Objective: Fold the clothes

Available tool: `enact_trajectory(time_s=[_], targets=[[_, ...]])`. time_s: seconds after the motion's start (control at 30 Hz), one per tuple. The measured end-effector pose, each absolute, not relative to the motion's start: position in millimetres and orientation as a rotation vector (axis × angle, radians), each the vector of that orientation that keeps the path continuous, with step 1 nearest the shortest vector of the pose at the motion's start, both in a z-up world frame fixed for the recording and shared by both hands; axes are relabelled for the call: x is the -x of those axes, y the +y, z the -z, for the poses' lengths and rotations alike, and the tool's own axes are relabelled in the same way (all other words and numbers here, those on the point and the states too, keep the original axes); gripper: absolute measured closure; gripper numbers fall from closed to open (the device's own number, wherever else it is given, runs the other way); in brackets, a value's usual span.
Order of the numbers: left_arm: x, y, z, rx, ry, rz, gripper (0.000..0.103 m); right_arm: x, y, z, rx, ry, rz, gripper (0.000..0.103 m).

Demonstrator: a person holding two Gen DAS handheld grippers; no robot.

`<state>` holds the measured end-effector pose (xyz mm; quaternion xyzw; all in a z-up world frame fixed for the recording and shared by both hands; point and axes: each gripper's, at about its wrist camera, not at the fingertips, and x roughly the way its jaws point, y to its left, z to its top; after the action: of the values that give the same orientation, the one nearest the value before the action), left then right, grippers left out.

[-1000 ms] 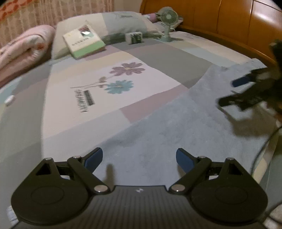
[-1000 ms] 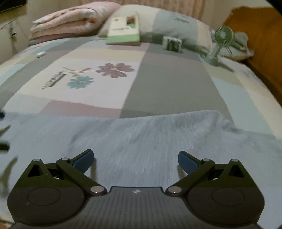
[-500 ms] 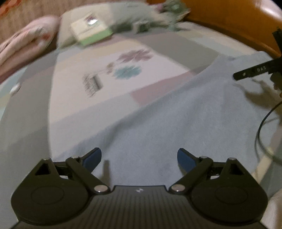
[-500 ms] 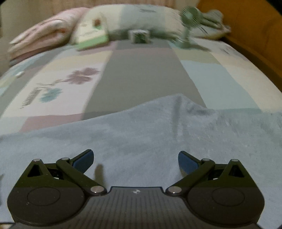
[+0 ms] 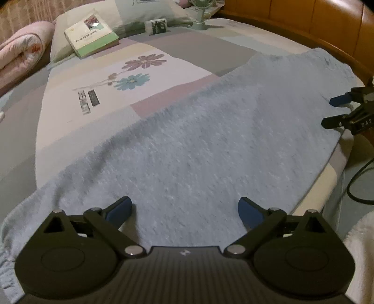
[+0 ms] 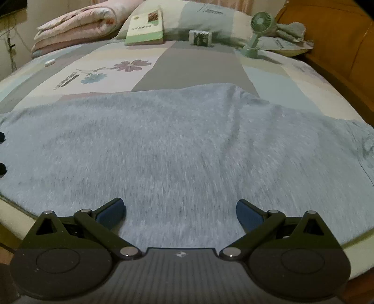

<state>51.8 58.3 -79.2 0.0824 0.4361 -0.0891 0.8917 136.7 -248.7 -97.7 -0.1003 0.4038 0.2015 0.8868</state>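
A light blue fuzzy garment (image 5: 210,140) (image 6: 175,145) lies spread flat across the near end of the bed. My left gripper (image 5: 184,210) hovers open over its near edge, nothing between the blue pads. In the left wrist view my right gripper (image 5: 336,112) shows at the far right, open, over the garment's edge. In its own view the right gripper (image 6: 178,210) stands open above the garment with wide-spread jaws. Two dark tips of the left gripper (image 6: 1,152) peek in at that view's left edge.
A patchwork flowered bedsheet (image 5: 116,77) covers the bed. At the head lie a book (image 5: 91,32), a small box (image 6: 201,37), a green desk fan (image 6: 257,30), pillows and a folded pink quilt (image 6: 77,25). A wooden headboard (image 5: 303,21) and a black cable (image 5: 357,182) flank the right.
Both grippers have pulled back toward the near edge of the bed, so more of the blue garment shows in each view. Both stay open and empty.
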Motion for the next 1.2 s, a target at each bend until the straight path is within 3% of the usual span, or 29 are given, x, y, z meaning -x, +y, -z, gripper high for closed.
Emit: enact_trajectory(time_s=[0.47,0.67,0.87,1.2], targets=[[-37.4,56.2,77.5,-0.165,0.899,0.178,0.005,-121.8,-244.1,88.3,0.209,0.827,-0.383,0.000],[-47.3,64.1,66.4,-0.130,0.866,0.100,0.005,-119.3,-196.3,67.7,0.249,0.741,-0.545,0.000],[-45.0,71.6,84.5,-0.121,0.947,0.057,0.004,-123.1,-140.4,94.4,0.358,0.833,-0.656,0.000],[-36.7,72.3,73.9,-0.178,0.919,0.073,0.002,-101.3,-182.8,89.3,0.263,0.816,-0.631,0.000]])
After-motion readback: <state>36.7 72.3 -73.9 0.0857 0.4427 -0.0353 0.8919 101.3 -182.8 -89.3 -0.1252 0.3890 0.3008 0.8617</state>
